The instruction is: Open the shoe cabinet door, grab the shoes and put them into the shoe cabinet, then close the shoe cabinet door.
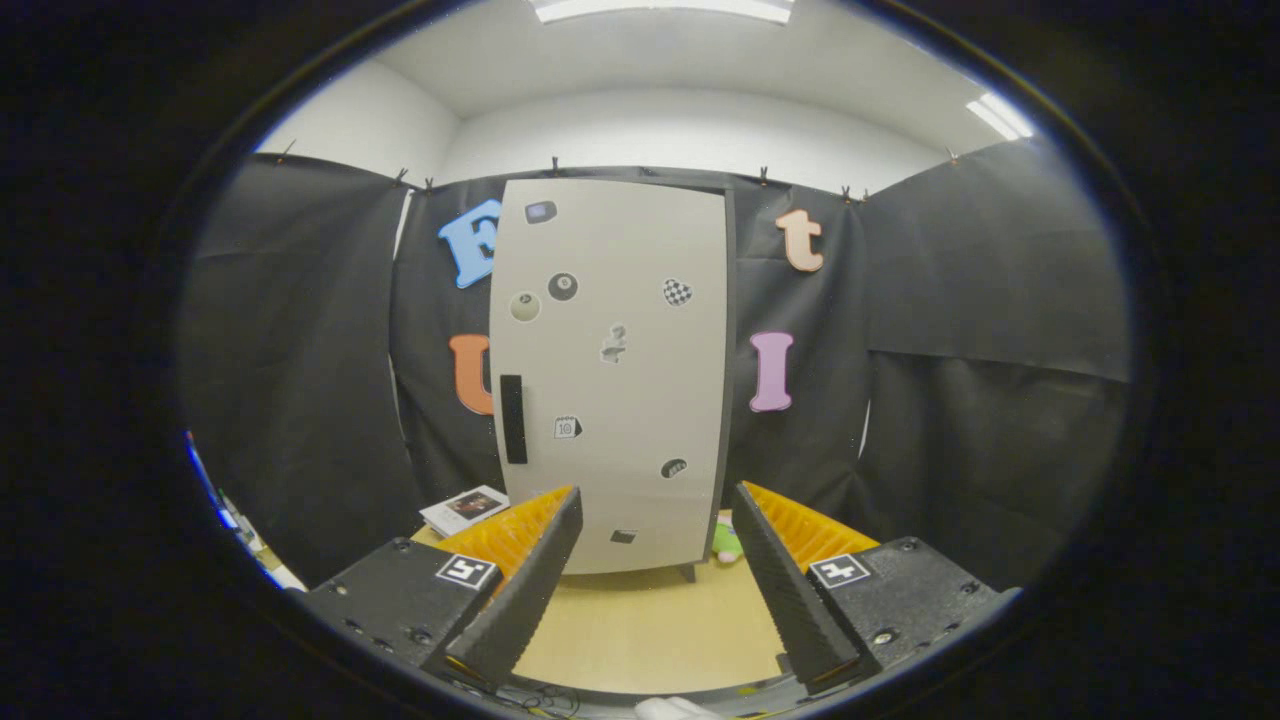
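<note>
A tall pale shoe cabinet (612,380) stands on the wooden floor straight ahead, beyond my fingers, and its door is shut. The door carries several small stickers and a dark vertical handle (512,418) near its left edge. My gripper (655,500) is open, fingers spread wide with nothing between them, some way short of the cabinet. A small green and pink thing (727,541) peeks out by the cabinet's lower right corner, just past the right fingertip; I cannot tell what it is.
A booklet or flat box (463,508) lies on the floor to the left of the cabinet, beyond the left finger. Black cloth walls close in behind and on both sides. Bare wooden floor (640,625) stretches between the fingers and the cabinet.
</note>
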